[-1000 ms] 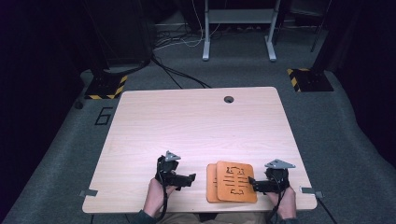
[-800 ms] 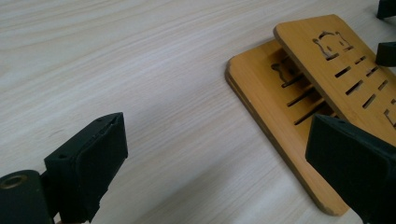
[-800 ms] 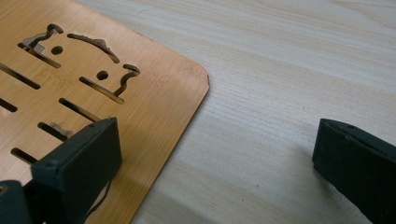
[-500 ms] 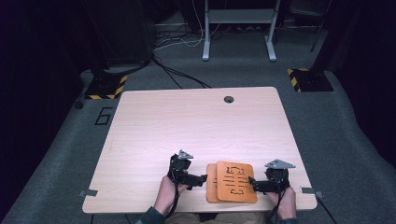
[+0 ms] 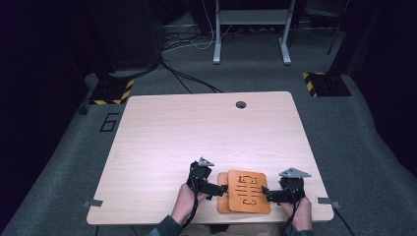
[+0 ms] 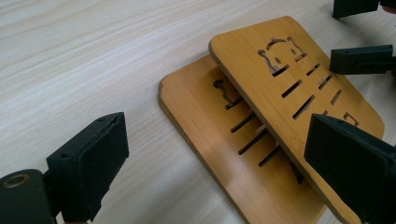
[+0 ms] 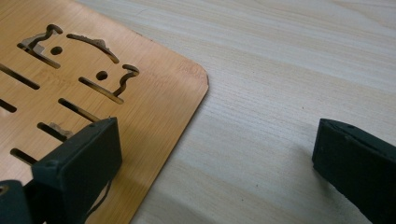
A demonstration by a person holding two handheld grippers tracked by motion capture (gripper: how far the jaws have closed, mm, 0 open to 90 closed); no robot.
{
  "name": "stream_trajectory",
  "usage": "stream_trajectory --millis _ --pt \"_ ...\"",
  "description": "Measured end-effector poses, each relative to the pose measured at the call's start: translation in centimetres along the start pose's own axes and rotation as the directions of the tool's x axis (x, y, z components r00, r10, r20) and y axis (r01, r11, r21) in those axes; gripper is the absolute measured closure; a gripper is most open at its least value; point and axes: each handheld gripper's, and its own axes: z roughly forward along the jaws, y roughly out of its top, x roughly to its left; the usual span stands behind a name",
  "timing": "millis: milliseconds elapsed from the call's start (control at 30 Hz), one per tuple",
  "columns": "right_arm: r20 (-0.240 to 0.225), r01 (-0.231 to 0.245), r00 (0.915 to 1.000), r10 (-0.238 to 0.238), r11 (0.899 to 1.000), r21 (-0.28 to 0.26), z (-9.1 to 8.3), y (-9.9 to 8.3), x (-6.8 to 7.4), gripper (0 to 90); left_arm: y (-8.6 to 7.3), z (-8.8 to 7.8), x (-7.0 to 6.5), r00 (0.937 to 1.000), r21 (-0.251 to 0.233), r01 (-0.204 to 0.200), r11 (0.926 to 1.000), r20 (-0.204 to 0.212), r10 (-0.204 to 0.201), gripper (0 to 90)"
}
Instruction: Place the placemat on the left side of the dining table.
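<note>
Your left tongs (image 5: 222, 188) sit wide open at the left edge of the two bamboo trivets, holding nothing; the lower trivet (image 6: 219, 135) lies flat on the table (image 5: 196, 132), near edge, and the upper trivet (image 5: 248, 191) rests overlapped on it, shifted right; your right tongs (image 5: 265, 191) gape open too, at its right edge, gripping nothing.

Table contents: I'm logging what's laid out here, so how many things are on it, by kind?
Wooden trivets with cut-out slots: 2, the top trivet lying partly over the bottom trivet
Handheld grippers: 2, the left gripper and the right gripper
Total: 4
</note>
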Motion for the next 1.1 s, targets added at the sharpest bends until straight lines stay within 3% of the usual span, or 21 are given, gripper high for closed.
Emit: stream_trajectory --millis 333,733,1033,1100 --pt "0.0 0.0 1.0 0.0 1.0 -0.001 0.0 0.0 0.0 0.5 0.4 1.3 -0.9 0.9991 0.019 -0.003 0.9998 0.043 0.002 0.3" --pt "0.001 -0.001 1.0 0.001 1.0 -0.001 0.0 0.0 0.0 0.6 1.0 2.7 -2.0 0.995 0.059 -0.034 0.9977 0.096 0.028 0.1" --pt "0.002 -0.001 1.0 0.001 1.0 -0.003 0.0 0.0 0.0 0.7 1.2 3.5 -2.2 0.9906 0.075 -0.033 0.9966 0.135 0.022 6.6" --pt "0.003 0.0 1.0 0.0 1.0 -0.003 0.0 0.0 0.0 0.7 1.2 3.6 -2.3 0.9904 0.07 -0.017 0.9974 0.138 0.007 9.2"
